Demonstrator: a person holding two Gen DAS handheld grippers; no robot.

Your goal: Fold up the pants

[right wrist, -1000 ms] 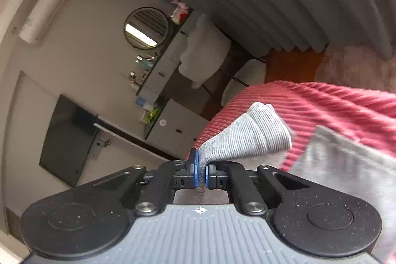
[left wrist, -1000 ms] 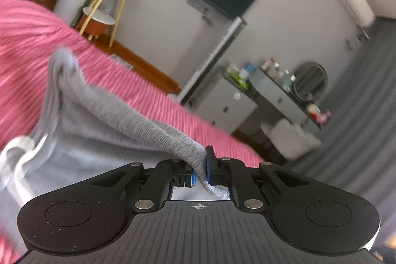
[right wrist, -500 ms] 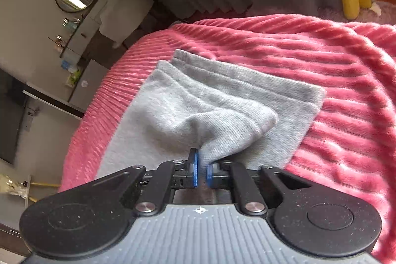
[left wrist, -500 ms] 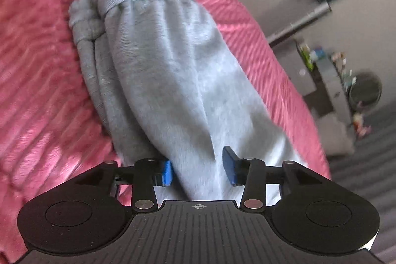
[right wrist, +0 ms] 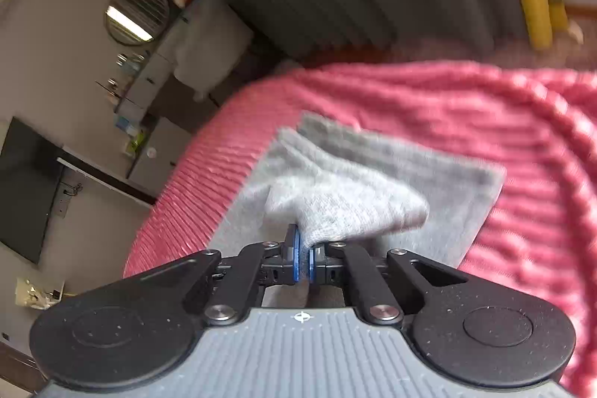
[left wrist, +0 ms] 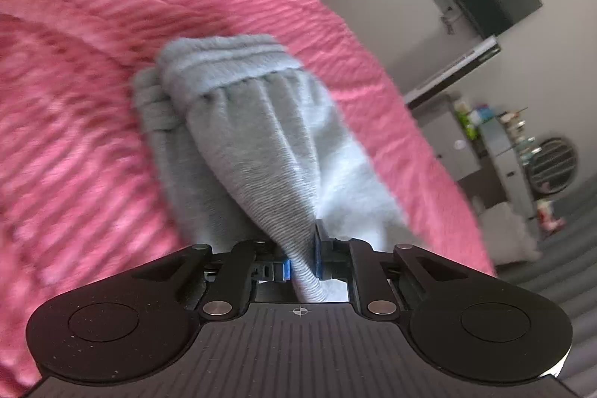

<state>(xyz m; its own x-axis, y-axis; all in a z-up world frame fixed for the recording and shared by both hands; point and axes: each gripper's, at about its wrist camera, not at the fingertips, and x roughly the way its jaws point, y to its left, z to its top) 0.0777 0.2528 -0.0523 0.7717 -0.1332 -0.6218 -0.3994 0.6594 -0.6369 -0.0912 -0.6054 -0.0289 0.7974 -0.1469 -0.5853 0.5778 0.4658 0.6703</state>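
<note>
The left gripper (left wrist: 301, 258), spread wide around the grey sweatpants (left wrist: 257, 144) half a second ago, now pinches a ridge of the fabric between narrow jaws. The elastic waistband (left wrist: 224, 58) lies ahead of the jaws on the pink ribbed bedspread (left wrist: 74, 137). The right gripper (right wrist: 304, 258) stays clamped on a bunched cuff end, with the flat folded layers just beyond its jaws. With both ends gripped again, another fold looks ready to begin.
</note>
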